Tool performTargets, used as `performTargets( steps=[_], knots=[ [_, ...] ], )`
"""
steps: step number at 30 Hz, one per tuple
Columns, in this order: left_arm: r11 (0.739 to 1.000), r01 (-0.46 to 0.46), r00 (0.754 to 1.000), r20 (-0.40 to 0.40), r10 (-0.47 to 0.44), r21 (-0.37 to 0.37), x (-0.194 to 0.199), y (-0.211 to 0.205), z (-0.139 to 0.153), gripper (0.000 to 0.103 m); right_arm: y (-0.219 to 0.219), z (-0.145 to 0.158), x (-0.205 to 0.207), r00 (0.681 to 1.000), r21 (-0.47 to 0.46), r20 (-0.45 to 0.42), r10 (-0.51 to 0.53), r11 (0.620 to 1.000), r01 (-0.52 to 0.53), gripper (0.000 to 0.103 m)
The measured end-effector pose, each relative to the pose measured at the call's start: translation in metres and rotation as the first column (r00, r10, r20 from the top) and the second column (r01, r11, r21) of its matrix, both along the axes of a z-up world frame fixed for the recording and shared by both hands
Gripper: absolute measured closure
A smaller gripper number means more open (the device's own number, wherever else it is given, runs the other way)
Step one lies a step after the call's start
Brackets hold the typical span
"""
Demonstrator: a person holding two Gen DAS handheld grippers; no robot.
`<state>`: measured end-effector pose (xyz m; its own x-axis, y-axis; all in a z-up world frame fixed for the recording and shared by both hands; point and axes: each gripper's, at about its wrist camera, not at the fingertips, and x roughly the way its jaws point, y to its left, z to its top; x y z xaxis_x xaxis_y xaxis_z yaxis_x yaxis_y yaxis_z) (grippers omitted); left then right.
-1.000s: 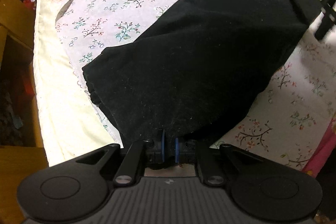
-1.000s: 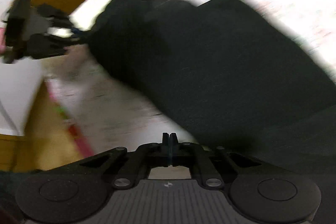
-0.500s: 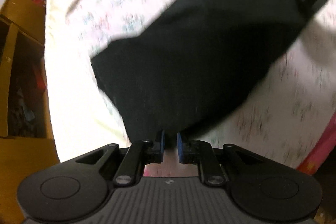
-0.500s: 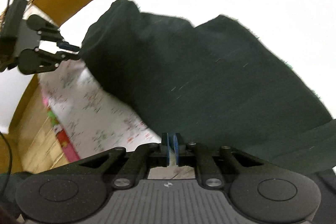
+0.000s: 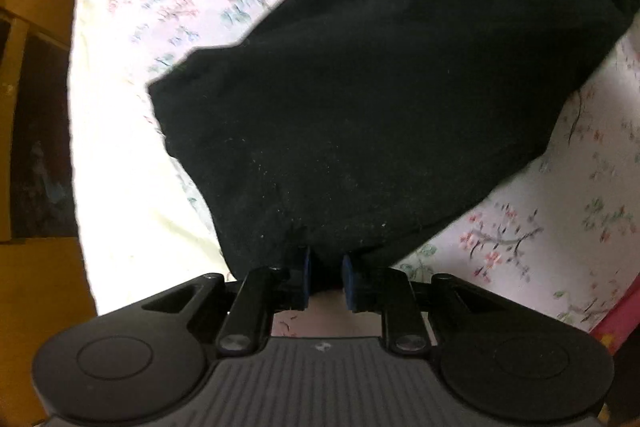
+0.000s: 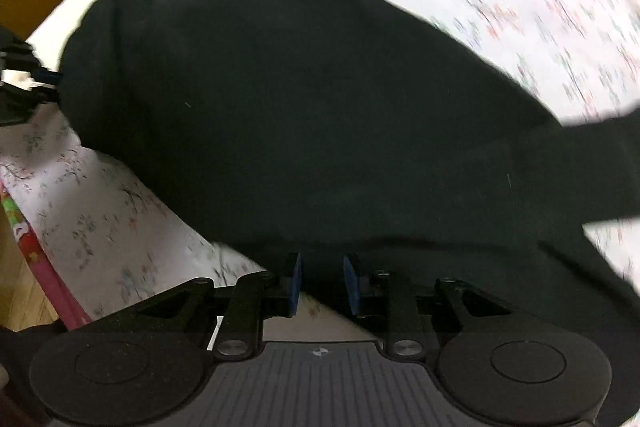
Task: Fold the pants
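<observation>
pants [image 5: 380,87] (black, folded over) are lying on the floral bedsheet [image 5: 560,235] of the bed. left claw [image 5: 326,277] is standing released, jaws just opening at the near hem. right claw [image 6: 322,281] is likewise parting, pads off the cloth between them.

Free room: we are seeing bare floral sheet [image 5: 560,227] at 4 o'clock.
Obstacle: black pants [image 5: 380,87] are blocking 12 o'clock.
</observation>
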<state>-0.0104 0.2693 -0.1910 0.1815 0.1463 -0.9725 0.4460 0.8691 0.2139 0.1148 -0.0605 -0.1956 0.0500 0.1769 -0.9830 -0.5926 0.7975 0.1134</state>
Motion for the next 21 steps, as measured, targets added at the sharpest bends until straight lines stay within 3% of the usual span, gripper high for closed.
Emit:
performTargets(
  steps=[6,9,11,14,18,21],
  knots=[
    [0.999,0.038,0.996,0.085,-0.036,-0.026,0.016,-0.029,0.028,0.072,-0.024,0.044,0.026,0.988,0.054,0.136,-0.072,0.996,0.065,0.091],
    [0.999,0.042,0.987,0.155,-0.042,0.003,0.023,-0.052,0.034,0.072,-0.048,0.053,0.048,0.973,0.061,0.2,-0.116,0.993,0.105,0.085],
    [0.999,0.039,0.98,0.195,-0.034,-0.022,0.037,-0.079,0.046,0.071,-0.076,0.056,0.068,0.957,0.061,0.245,-0.158,0.987,0.147,0.085],
    [0.991,0.063,0.967,0.253,-0.032,-0.116,0.046,-0.129,0.06,0.07,-0.112,0.055,0.1,0.935,0.098,0.277,-0.222,0.974,0.203,0.08],
    [0.944,0.087,0.967,0.256,-0.003,-0.318,0.071,-0.211,0.06,0.066,-0.157,0.045,0.145,0.923,0.065,0.319,-0.215,0.977,0.205,0.076],
    [0.928,0.119,0.961,0.276,-0.018,-0.354,0.088,-0.277,0.04,0.063,-0.2,0.036,0.191,0.916,0.109,0.252,-0.312,0.95,0.294,0.073]
  ],
)
